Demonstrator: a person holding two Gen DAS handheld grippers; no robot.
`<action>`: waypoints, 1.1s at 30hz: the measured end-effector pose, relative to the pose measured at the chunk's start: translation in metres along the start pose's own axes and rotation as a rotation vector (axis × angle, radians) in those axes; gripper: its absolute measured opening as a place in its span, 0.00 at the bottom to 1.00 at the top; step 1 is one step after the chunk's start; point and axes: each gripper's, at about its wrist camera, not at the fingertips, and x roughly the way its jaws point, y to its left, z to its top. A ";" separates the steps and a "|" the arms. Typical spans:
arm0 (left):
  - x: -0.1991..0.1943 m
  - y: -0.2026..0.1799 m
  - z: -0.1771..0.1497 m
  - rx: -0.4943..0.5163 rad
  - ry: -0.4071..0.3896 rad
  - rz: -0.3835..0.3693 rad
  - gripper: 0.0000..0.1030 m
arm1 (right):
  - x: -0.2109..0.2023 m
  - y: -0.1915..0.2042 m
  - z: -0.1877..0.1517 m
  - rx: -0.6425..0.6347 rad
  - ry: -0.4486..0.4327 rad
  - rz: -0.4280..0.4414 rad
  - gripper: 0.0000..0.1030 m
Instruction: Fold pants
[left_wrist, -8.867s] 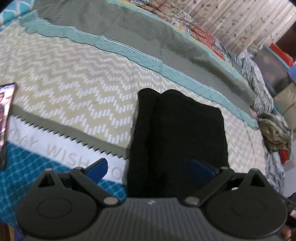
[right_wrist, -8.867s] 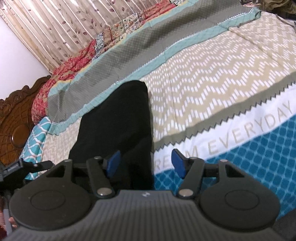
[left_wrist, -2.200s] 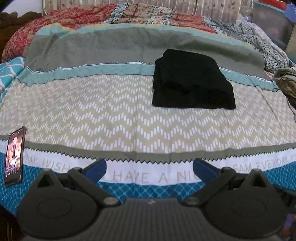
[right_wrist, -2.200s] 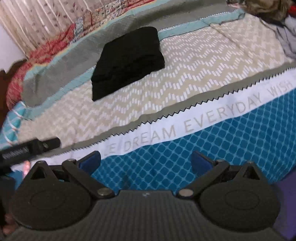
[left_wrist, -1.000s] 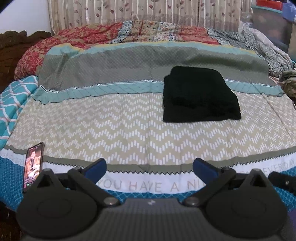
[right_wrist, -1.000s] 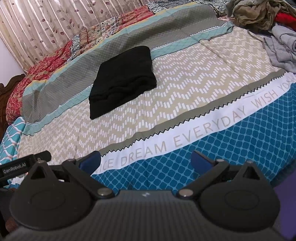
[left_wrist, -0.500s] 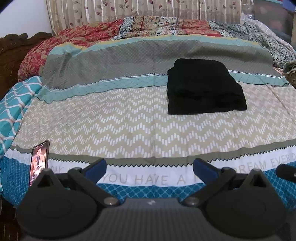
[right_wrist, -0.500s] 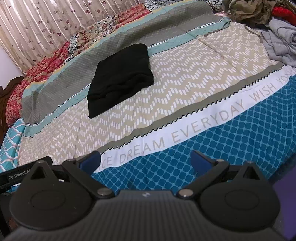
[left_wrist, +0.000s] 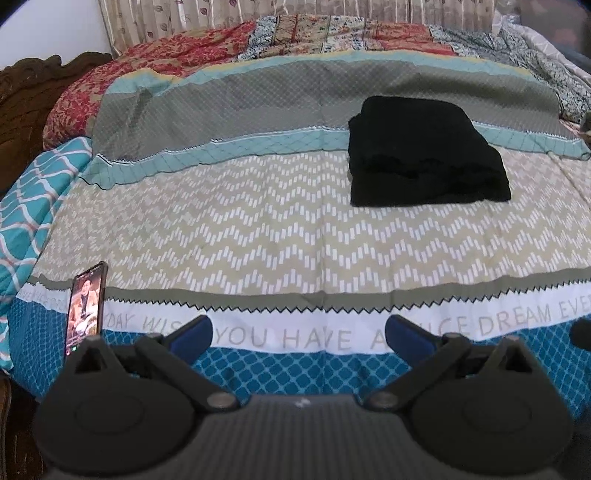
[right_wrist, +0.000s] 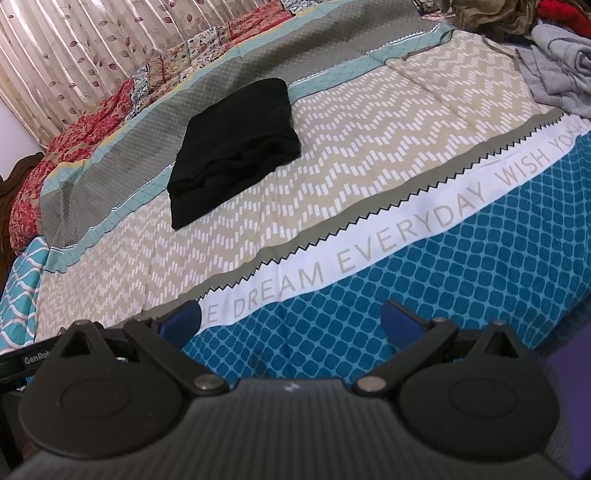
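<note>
My left tongs (left_wrist: 299, 334) and right tongs (right_wrist: 291, 319) both gape wide at the bottom of their frames, gripping nothing. The folded black fabric pants (left_wrist: 424, 153) lie in a neat rectangle in the upper right of the left view, on the patterned bedspread (left_wrist: 240, 229), well apart from both tongs.

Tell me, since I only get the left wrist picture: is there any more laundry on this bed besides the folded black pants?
Observer: Yes. The right wrist view shows a crumpled grey garment at the bed's far right edge.
Operator: Anything beside it?
Observer: Behind it lie an olive-brown heap and a red cloth.
Operator: And the other gripper?
Observer: The right gripper is open and empty, over the blue bedspread border, well apart from the pants.
</note>
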 end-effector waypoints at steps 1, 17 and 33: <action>0.001 0.001 0.000 -0.001 0.006 -0.008 1.00 | 0.001 0.000 0.000 0.002 0.002 -0.001 1.00; 0.001 -0.001 -0.003 0.007 0.010 0.039 1.00 | 0.006 -0.008 -0.003 0.039 0.028 -0.005 1.00; 0.011 -0.005 -0.007 0.013 0.075 0.052 1.00 | 0.004 -0.007 -0.004 0.047 0.028 0.001 1.00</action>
